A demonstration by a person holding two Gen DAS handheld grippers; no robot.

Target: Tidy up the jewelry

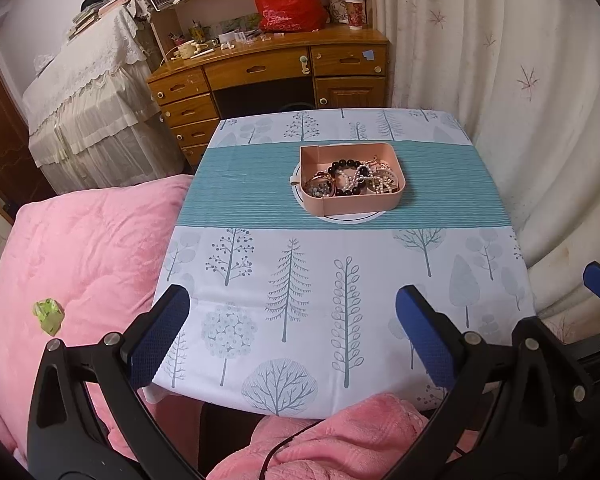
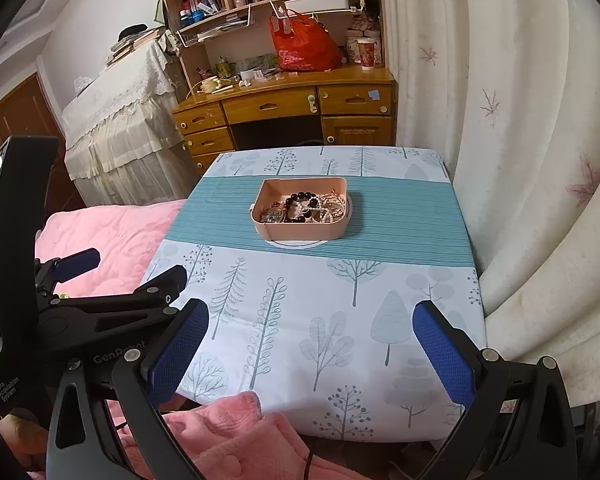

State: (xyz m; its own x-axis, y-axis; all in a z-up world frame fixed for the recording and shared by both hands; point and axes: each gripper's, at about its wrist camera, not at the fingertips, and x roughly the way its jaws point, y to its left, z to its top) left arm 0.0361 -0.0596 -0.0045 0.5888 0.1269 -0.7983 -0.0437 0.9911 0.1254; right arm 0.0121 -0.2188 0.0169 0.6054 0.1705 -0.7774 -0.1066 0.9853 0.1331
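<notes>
i hold both grippers, left gripper [image 1: 292,336] and right gripper [image 2: 310,344], spread and empty, aimed at 12 o'clock where the jewelry [image 1: 350,180] sits heaped in the pink tray [image 1: 360,202].

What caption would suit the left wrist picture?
Open left gripper faces a pink tray of tangled jewelry on a tree-patterned tablecloth.

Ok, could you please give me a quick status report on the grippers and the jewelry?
Left gripper open, empty. Right gripper open, empty, both at near table edge. Jewelry heaped in pink tray on white plate. Path clear.
</notes>
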